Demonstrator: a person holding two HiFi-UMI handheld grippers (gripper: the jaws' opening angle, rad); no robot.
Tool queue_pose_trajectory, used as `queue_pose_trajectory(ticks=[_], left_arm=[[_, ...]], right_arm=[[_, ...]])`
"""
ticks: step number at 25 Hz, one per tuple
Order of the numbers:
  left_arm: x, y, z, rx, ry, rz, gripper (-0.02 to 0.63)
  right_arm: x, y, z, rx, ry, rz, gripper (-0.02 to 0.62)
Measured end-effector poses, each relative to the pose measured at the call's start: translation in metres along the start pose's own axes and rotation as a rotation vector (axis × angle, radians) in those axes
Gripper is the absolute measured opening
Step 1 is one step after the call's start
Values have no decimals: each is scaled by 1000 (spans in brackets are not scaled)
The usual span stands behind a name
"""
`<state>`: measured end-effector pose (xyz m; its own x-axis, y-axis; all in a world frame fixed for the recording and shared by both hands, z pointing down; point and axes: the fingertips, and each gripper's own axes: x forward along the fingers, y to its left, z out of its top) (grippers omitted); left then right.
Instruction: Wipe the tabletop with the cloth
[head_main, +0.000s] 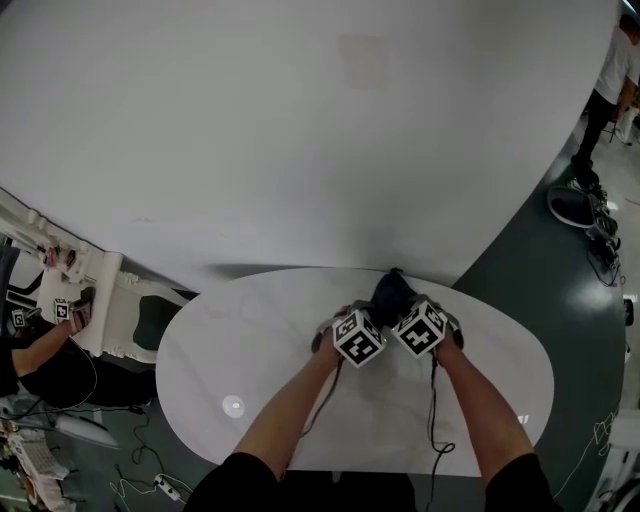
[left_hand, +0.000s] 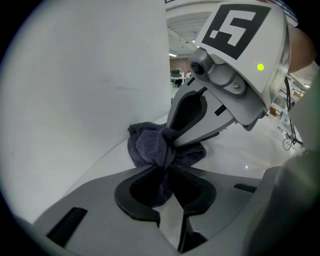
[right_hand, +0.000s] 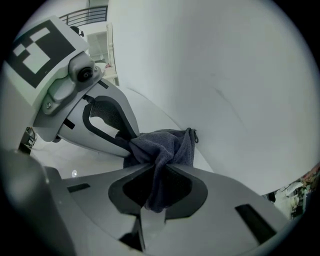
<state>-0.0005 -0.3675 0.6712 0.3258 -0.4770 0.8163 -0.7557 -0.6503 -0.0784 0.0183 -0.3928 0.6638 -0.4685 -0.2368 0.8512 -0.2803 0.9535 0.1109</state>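
Observation:
A dark blue-grey cloth (head_main: 392, 290) is bunched up at the far edge of the white oval table (head_main: 250, 340), close to the white wall. Both grippers meet on it, side by side. In the left gripper view my left gripper (left_hand: 167, 167) is shut on a fold of the cloth (left_hand: 147, 147), and the right gripper (left_hand: 172, 139) pinches the same bunch from the other side. The right gripper view shows my right gripper (right_hand: 159, 172) shut on the cloth (right_hand: 167, 145), with the left gripper (right_hand: 127, 142) opposite. In the head view the marker cubes hide most of the left gripper (head_main: 372, 312) and the right gripper (head_main: 406, 310).
A white wall (head_main: 300, 130) rises right behind the table's far edge. To the left stand a white ornate chair (head_main: 110, 305) and a seated person (head_main: 40, 370). Cables (head_main: 150, 480) lie on the dark floor. At the far right a person (head_main: 612, 80) stands.

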Motion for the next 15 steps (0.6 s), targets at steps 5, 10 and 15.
queue_pose_trajectory(ticks=[5,10,15], left_arm=[[-12,15,-16,-24,-9,21,71],[-26,30,-40,-24,17,32,71],[-43,45,-65,-55,11,55,71]], right_arm=[[10,10,21,-28,-11,8,41],[21,30,43,-68,-19,10,41],[33,50,70,-107,-22,32,41]])
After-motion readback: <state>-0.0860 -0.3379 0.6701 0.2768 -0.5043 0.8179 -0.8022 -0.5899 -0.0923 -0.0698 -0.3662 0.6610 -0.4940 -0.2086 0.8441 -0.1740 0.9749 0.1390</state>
